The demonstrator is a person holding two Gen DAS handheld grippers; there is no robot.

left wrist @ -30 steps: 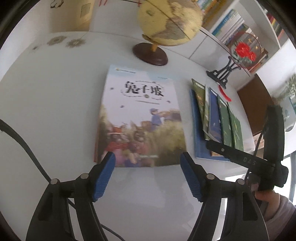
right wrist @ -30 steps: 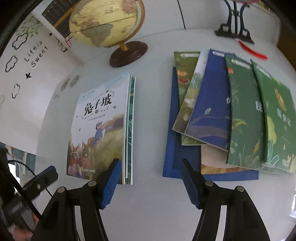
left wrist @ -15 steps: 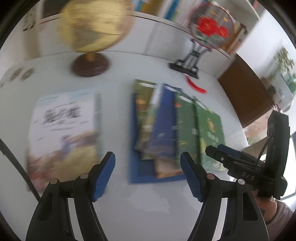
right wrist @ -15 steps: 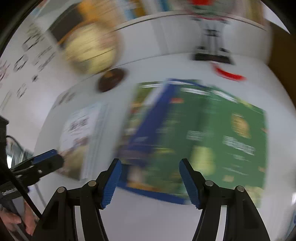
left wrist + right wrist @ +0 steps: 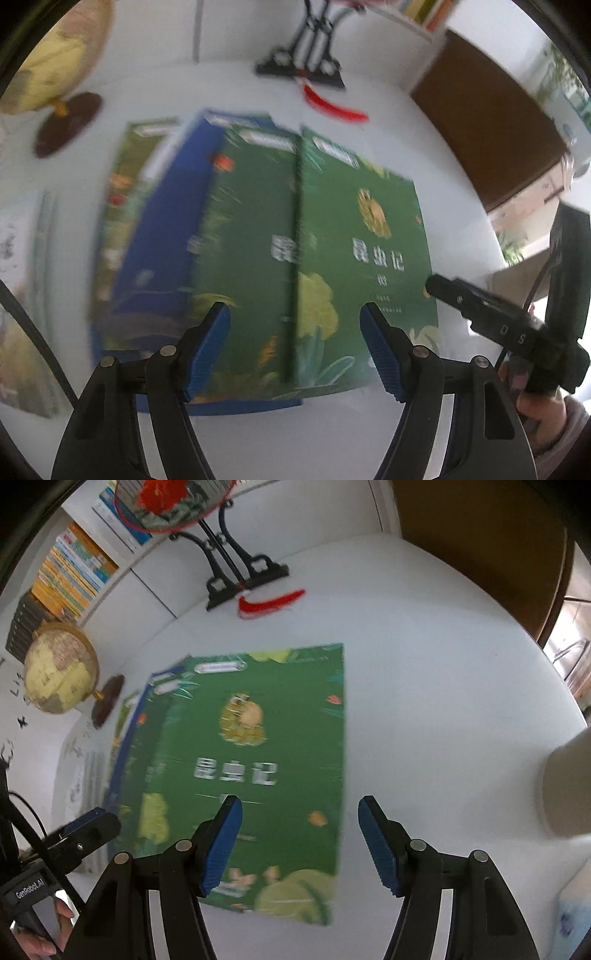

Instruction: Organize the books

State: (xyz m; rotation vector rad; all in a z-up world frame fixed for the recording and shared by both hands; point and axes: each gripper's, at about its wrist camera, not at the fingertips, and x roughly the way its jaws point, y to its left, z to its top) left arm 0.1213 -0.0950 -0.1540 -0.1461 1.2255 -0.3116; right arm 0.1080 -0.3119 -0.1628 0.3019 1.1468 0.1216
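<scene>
So far, by view:

Left wrist, progress: the fanned books (image 5: 258,236) lie overlapped and skewed on the white table (image 5: 436,140), not squared up. Top right of the fan is the green book (image 5: 365,258); a second green cover, a blue one and more sit under it to the left. A separate pale book (image 5: 22,295) lies flat at the left edge, apart from the fan; it looks like the start of a tidy pile, but that is my reading only.
Left wrist, left tongs (image 5: 295,347): released, jaws standing partly apart, nothing between the blue pads. They hang above the near edge of the fan; no contact shows.
Left wrist, right tongs (image 5: 480,306): seen from the side at right, over the table just beside the green book. State unreadable from this angle.

Right wrist, progress: the green book (image 5: 258,768) fills the centre, flat on the table (image 5: 443,683), its right edge free. Blue and green edges of the other books (image 5: 129,731) stick out beneath it at left. Judged: most of the sorting is left.
Right wrist, right tongs (image 5: 299,838): released and empty, partly apart, poised over the green book's lower right corner, not touching as far as I can see.
Right wrist, left tongs (image 5: 88,827): visible at lower left, near the fan's left side.
</scene>
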